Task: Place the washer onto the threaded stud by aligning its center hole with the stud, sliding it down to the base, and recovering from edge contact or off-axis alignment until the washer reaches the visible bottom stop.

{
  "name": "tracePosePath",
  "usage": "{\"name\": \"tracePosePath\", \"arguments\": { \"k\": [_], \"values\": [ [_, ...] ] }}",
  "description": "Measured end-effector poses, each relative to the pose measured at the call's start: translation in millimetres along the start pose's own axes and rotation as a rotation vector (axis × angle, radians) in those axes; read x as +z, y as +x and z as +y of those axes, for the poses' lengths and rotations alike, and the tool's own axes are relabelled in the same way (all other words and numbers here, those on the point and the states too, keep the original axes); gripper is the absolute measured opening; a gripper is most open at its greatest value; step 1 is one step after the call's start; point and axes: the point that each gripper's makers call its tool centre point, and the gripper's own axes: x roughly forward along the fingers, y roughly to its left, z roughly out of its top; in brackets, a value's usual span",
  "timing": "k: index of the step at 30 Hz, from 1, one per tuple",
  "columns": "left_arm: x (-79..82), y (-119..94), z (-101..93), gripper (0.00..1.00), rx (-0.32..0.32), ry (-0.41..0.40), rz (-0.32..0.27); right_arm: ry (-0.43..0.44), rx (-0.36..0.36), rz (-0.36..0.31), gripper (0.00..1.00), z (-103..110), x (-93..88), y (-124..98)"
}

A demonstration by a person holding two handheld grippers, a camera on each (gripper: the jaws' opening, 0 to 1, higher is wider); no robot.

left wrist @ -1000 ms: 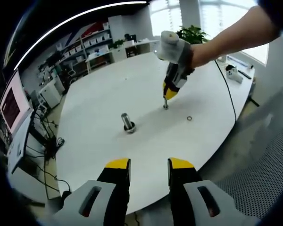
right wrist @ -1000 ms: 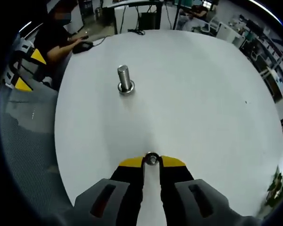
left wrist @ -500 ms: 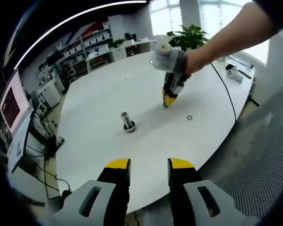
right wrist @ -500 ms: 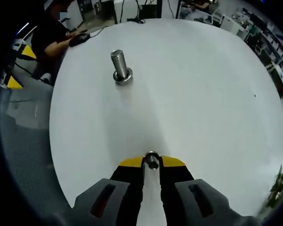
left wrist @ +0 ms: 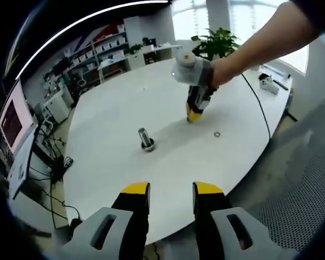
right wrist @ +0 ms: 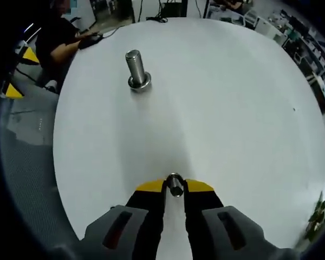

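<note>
The right tool (right wrist: 175,187) pinches what looks like the small steel washer (right wrist: 175,184), well short of the upright threaded metal stud (right wrist: 135,67) on the white round counter (right wrist: 233,108). The left tool (left wrist: 171,189) hangs open. An off-axis approach could catch the washer's edge on the stud top.

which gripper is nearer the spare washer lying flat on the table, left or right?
Right. In the left gripper view the right gripper hangs just beside the loose washer, while the left gripper sits back at the table edge.
</note>
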Motion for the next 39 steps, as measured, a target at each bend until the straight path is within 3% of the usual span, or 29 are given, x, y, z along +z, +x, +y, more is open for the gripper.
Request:
{"name": "tracePosePath", "arguments": {
  "k": [8, 16, 23, 39],
  "values": [
    [0.4, -0.1, 0.7, 0.29, 0.002, -0.001, -0.001, 0.016, -0.009, -0.021, 0.19, -1.3, -8.5, -8.5],
    [3.5, -0.7, 1.8, 0.3, 0.004, -0.002, -0.016, 0.048, -0.007, -0.019, 0.19, 2.7, -30.1, -17.2],
    [7.7, -2.5, 3.1, 0.3, 0.008, -0.009, -0.035, 0.077, 0.014, -0.033, 0.2, 22.6, -45.2, -21.9],
    [16.1, -9.4, 12.2, 0.31, 0.033, -0.064, -0.097, 0.044, 0.09, -0.039, 0.22, 64.6, -45.7, -19.7]
  ]
}}
